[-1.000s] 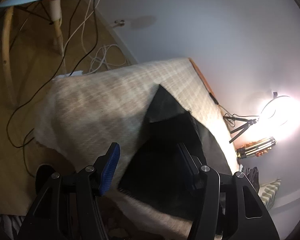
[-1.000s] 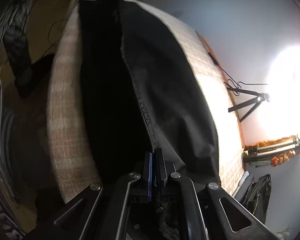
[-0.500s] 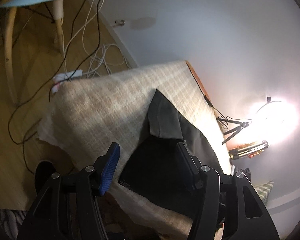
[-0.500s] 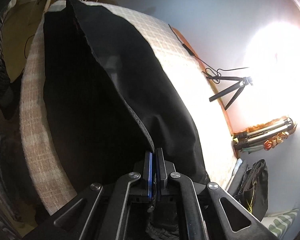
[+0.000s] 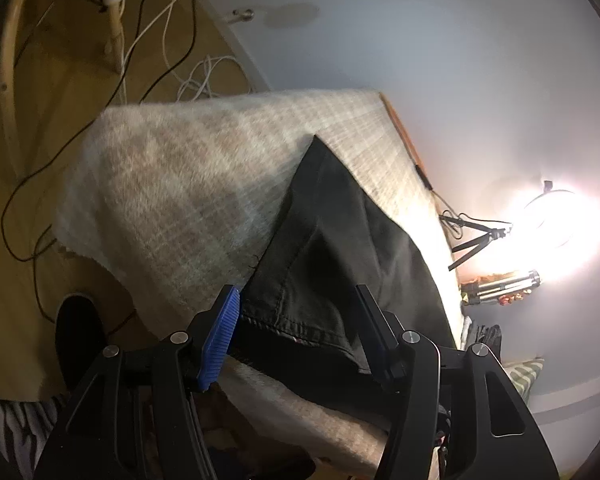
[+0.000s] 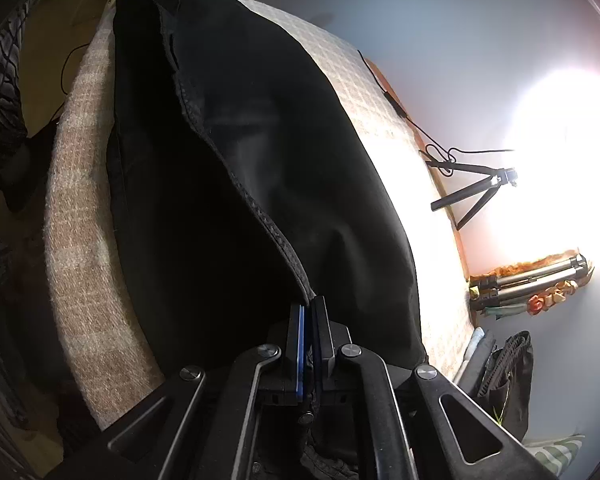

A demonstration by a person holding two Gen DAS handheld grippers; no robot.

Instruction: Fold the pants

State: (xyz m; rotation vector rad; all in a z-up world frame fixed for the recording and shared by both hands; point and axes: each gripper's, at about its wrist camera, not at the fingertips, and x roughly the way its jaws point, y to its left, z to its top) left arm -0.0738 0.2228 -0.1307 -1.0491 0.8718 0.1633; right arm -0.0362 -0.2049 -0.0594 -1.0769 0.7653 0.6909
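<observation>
Now, pants [image 5: 340,248]: dark, on checked blanket [image 5: 172,184].
Left gripper [image 5: 296,320]: released, straddling the hem.
Right gripper [image 6: 309,320]: clenched on pants' edge.
Writing: none legible.

No text, label, brand, number or sign can be read in either view.
</observation>
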